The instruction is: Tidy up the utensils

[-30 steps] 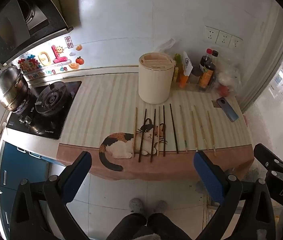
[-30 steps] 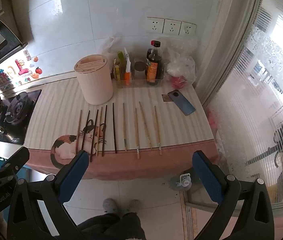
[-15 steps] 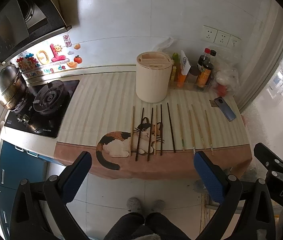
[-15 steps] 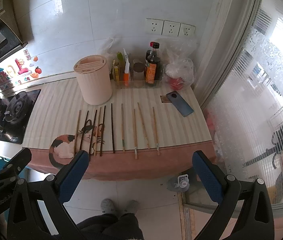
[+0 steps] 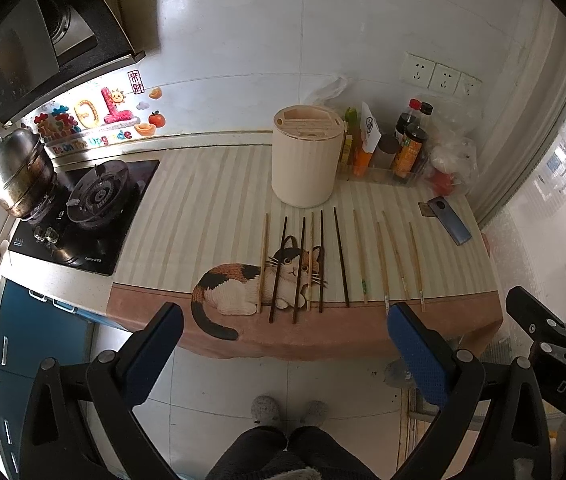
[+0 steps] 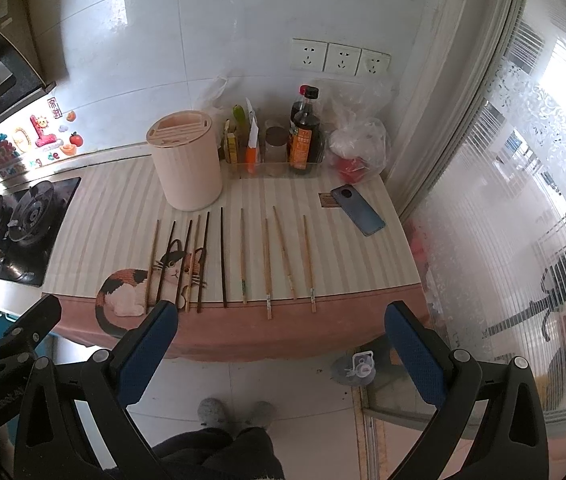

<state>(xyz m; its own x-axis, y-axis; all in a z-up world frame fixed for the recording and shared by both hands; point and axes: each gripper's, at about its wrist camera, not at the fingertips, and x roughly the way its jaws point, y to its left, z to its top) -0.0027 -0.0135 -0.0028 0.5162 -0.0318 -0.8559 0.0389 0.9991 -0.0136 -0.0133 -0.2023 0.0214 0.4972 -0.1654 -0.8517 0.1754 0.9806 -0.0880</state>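
Observation:
Several chopsticks, dark [image 5: 340, 255] and light wooden [image 5: 382, 263], lie in a row on the striped cat-print mat [image 5: 211, 216]; they also show in the right wrist view [image 6: 267, 268]. A cream utensil holder [image 5: 306, 160] with a slotted lid stands upright behind them, also in the right wrist view [image 6: 185, 160]. My left gripper [image 5: 283, 344] is open and empty, held above the floor in front of the counter. My right gripper [image 6: 281, 338] is open and empty, also short of the counter edge.
A gas hob [image 5: 95, 200] and steel pot [image 5: 19, 172] are at the left. Bottles and sauces in a tray [image 5: 403, 152], a plastic bag [image 5: 451, 164] and a phone [image 5: 449, 226] are at the back right. A window is on the right.
Both grippers have drawn back and risen slightly, so the counter appears a little smaller and farther. Nothing on the counter has moved.

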